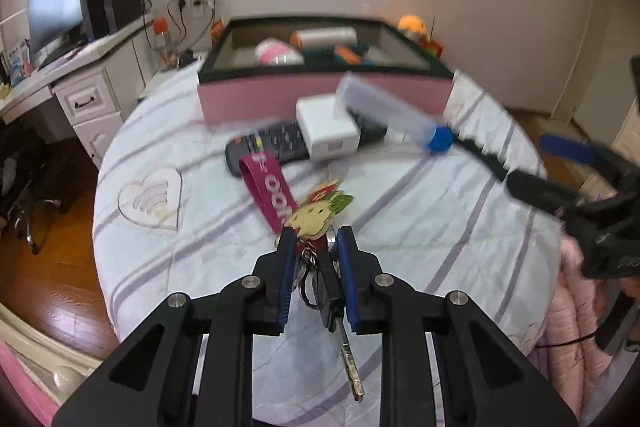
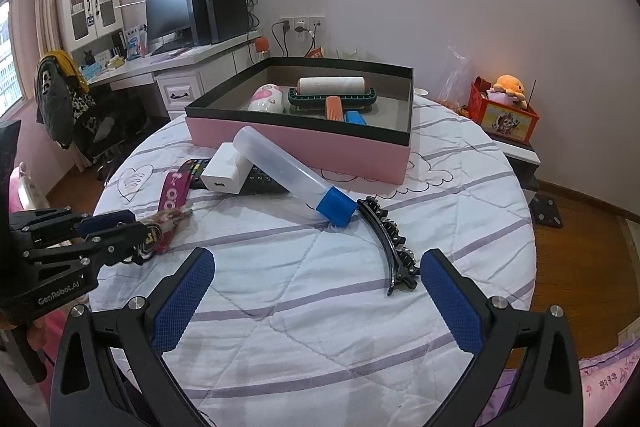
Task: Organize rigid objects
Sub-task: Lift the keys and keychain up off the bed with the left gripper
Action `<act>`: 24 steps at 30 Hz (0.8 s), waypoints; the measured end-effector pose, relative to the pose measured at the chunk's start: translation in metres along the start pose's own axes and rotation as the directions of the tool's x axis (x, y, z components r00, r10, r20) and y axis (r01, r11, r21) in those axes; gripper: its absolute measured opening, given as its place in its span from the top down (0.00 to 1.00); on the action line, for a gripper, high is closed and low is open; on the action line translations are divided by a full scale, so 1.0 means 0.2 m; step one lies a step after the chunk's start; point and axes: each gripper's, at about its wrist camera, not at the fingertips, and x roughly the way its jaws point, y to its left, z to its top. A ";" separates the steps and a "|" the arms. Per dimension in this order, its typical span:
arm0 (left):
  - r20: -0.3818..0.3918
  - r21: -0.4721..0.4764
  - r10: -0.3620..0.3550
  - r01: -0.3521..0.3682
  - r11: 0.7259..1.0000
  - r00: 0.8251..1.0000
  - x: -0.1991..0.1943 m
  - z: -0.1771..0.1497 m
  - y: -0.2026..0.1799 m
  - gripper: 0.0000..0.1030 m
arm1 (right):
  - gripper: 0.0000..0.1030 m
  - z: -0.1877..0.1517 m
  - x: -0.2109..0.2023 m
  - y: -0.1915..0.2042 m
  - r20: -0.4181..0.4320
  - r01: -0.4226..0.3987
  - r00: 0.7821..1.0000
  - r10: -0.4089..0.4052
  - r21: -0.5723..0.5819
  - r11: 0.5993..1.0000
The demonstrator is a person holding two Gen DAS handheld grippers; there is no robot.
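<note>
My left gripper (image 1: 316, 239) is shut on a bunch of keys (image 1: 320, 283); a key hangs down between the pads. The bunch's magenta strap (image 1: 272, 195) and cartoon charm (image 1: 316, 219) trail onto the quilted round table (image 1: 400, 227). In the right wrist view the left gripper (image 2: 132, 227) holds the key bunch (image 2: 160, 223) at the table's left. My right gripper (image 2: 318, 259) stands wide open above the quilt, with a black hair clip (image 2: 390, 243) just beyond its right finger. A clear tube with a blue cap (image 2: 288, 171) leans on a white charger (image 2: 224, 175) and a black remote (image 2: 260, 183).
A pink box (image 2: 296, 143) with a dark rim stands at the back of the table, holding a lint roller (image 2: 332, 87) and other items. A desk with a monitor (image 2: 168, 11) is at the left. A red toy box (image 2: 504, 115) sits at the right. Wooden floor surrounds the table.
</note>
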 end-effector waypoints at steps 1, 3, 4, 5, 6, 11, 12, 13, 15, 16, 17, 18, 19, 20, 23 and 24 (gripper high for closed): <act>-0.010 -0.002 0.001 -0.001 1.000 1.000 0.02 -0.01 0.00 0.80 | 0.00 0.00 0.00 0.00 0.002 -0.001 1.000 0.001 -0.001 1.000; -0.024 -0.010 0.002 -0.002 1.000 1.000 0.03 -0.02 0.01 0.80 | 0.00 0.00 -0.01 0.01 0.001 -0.004 1.000 0.004 -0.005 1.000; -0.036 -0.007 0.000 -0.001 1.000 0.999 0.04 -0.03 0.01 0.79 | 0.00 0.00 0.00 0.01 0.000 -0.004 1.000 0.004 -0.006 1.000; -0.042 -0.008 0.003 -0.004 1.000 0.999 0.05 -0.03 0.01 0.77 | 0.00 -0.01 0.00 0.00 0.000 -0.004 1.000 0.004 -0.004 1.000; -0.053 -0.013 0.015 -0.016 1.000 0.998 0.07 -0.04 0.01 0.76 | 0.00 -0.01 0.00 0.00 0.000 -0.005 1.000 0.005 -0.001 1.000; -0.069 -0.009 0.013 -0.014 1.000 0.998 0.13 -0.06 0.00 0.72 | 0.00 0.00 0.02 0.01 -0.005 -0.014 1.000 0.014 -0.003 1.000; -0.068 -0.007 0.013 -0.013 1.000 0.998 0.13 -0.06 -0.01 0.74 | 0.00 0.00 0.02 0.01 -0.006 -0.014 1.000 0.014 -0.003 1.000; -0.060 -0.011 0.015 -0.016 1.000 0.998 0.12 -0.05 -0.01 0.78 | 0.00 0.00 0.03 0.01 -0.007 -0.013 1.000 0.013 -0.004 1.000; -0.051 -0.011 0.010 -0.010 1.000 0.999 0.11 -0.05 -0.01 0.78 | 0.00 0.00 0.04 0.00 -0.010 -0.015 1.000 0.015 -0.002 1.000; -0.037 -0.011 0.003 -0.004 1.000 0.999 0.09 -0.05 -0.01 0.79 | 0.00 0.00 0.04 0.00 -0.011 -0.015 1.000 0.015 -0.002 1.000; -0.028 -0.009 -0.007 0.006 1.000 1.000 0.08 -0.05 -0.01 0.79 | 0.00 0.00 0.04 0.00 -0.011 -0.014 1.000 0.014 -0.001 1.000; -0.018 -0.007 -0.011 0.011 1.000 1.000 0.07 -0.04 -0.01 0.79 | 0.00 0.00 0.04 0.00 -0.009 -0.014 1.000 0.014 0.001 1.000; 0.001 -0.004 -0.016 0.016 1.000 1.000 0.04 -0.03 -0.01 0.80 | 0.00 0.00 0.04 0.00 -0.008 -0.014 1.000 0.014 0.002 1.000; 0.009 0.001 -0.024 0.024 1.000 1.000 0.03 -0.02 -0.01 0.80 | 0.00 0.01 0.03 0.00 -0.006 -0.015 1.000 0.015 0.001 1.000; 0.038 0.006 -0.026 0.026 1.000 0.999 -0.03 0.01 -0.02 0.82 | 0.00 0.02 0.03 0.01 -0.002 -0.015 1.000 0.015 -0.003 1.000; 0.046 0.004 -0.024 0.024 1.000 0.999 -0.04 0.02 -0.01 0.82 | 0.00 0.02 0.02 0.01 0.000 -0.016 1.000 0.016 -0.005 1.000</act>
